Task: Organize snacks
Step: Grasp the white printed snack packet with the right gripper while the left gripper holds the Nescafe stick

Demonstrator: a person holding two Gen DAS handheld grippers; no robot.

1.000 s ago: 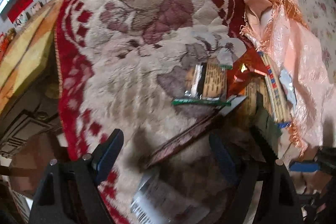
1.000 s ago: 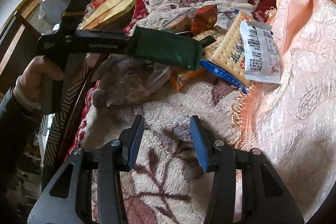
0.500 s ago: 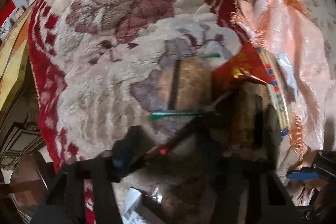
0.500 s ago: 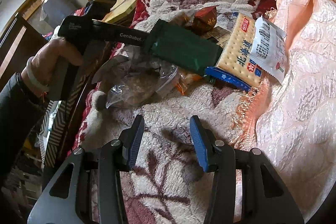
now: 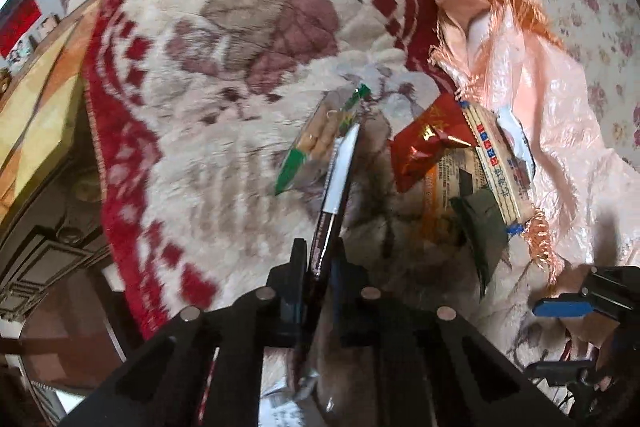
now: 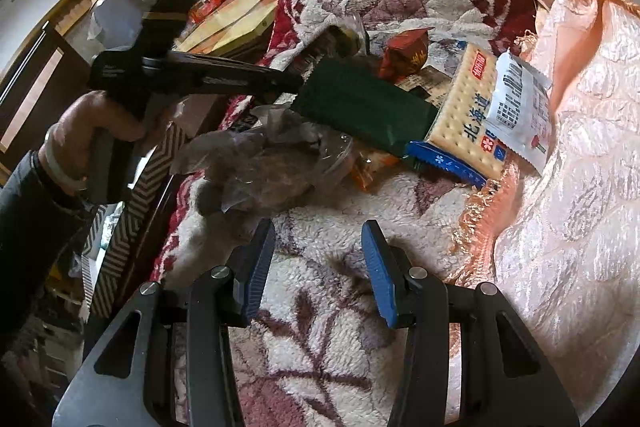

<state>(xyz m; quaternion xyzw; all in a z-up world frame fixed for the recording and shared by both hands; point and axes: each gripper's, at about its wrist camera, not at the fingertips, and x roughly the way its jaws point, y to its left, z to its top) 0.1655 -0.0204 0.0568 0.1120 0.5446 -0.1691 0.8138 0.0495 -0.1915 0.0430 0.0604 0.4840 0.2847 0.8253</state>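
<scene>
The left gripper [image 5: 318,263] has just closed its jaws, and they now pinch the edge of a thin flat snack packet [image 5: 338,179], dark red near the jaws and silvery further out, which sticks forward from between the fingers, edge-on to the left wrist view. In the right wrist view a hand [image 6: 94,131] grips the handle of that gripper, which reaches across over the snack pile. The right gripper [image 6: 318,261] hangs over a bare stretch of the flowered blanket [image 5: 224,39], its blue-padded jaws apart with nothing between them. The blanket is cream with dull purple leaves and a red patterned border. Just past the tip of the held packet lies a clear packet with green ends [image 5: 320,139] showing pale biscuits inside. The rest of the snacks sit in a pile at the blanket's edge beside a pink fringed cloth [image 6: 580,155]: a red foil packet [image 5: 426,143], a cracker pack [image 6: 466,119] with a blue end and printed characters, a white sachet [image 6: 520,107] resting on the cracker pack against the pink cloth, and a dark green packet [image 6: 360,107] lying across the near end of the pile. A crumpled clear plastic bag [image 6: 268,163] lies on the blanket nearer the right gripper.
</scene>
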